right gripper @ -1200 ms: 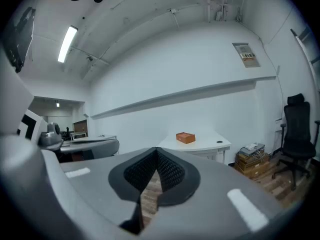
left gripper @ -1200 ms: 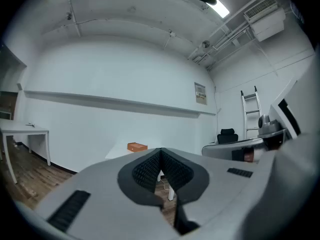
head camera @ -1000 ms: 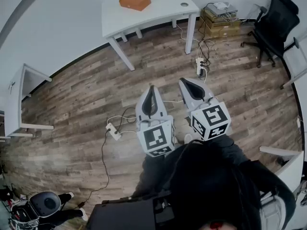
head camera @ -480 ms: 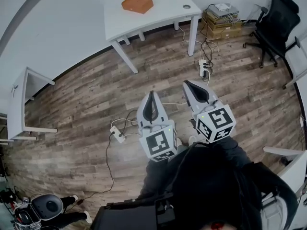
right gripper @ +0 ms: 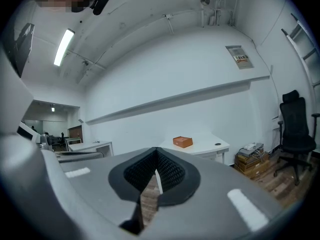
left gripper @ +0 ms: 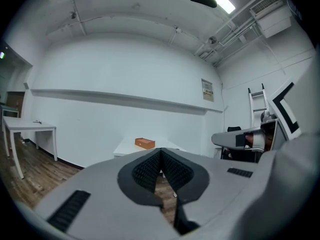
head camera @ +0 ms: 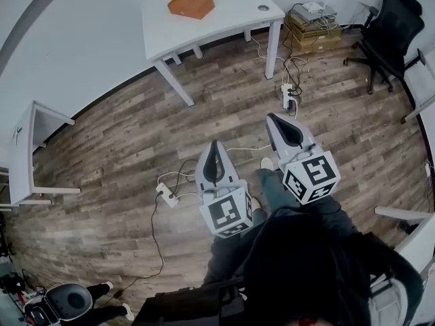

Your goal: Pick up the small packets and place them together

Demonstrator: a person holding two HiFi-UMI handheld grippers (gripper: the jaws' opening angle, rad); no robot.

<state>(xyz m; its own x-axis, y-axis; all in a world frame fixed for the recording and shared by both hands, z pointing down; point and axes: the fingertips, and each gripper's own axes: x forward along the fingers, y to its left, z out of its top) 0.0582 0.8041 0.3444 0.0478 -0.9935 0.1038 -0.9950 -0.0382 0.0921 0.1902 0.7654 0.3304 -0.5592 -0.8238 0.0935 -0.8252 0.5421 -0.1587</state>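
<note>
Left claw (left gripper: 161, 155) — ribbed black pads (left gripper: 146, 171)

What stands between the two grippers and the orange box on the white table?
Nothing visible does. Only wooden floor lies between the left gripper, the right gripper and the table bearing the orange box. Cables trail across it.
</note>
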